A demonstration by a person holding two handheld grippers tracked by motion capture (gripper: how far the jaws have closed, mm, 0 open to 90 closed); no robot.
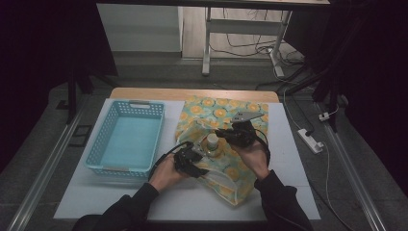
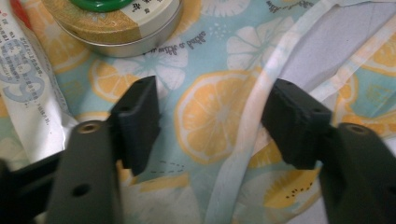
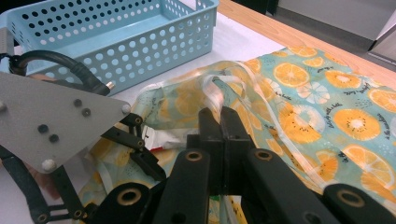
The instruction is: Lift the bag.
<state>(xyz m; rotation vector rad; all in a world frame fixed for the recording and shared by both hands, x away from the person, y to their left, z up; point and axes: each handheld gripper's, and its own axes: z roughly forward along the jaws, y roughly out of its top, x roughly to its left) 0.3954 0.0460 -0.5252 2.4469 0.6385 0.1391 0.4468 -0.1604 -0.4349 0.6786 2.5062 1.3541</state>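
Right gripper (image 3: 219, 121) clamped on citrus-print bag (image 1: 226, 115) at frame centre, left gripper (image 2: 210, 121) jaws apart over bag fabric, blue basket (image 1: 126, 137) centre-left, white-topped table (image 1: 288, 159), dim room, cables on floor.

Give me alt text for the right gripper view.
The right gripper has its jaws shut on the edge of a lemon-print plastic bag, lifting it open. The left gripper sits at the left, with a light blue basket behind.
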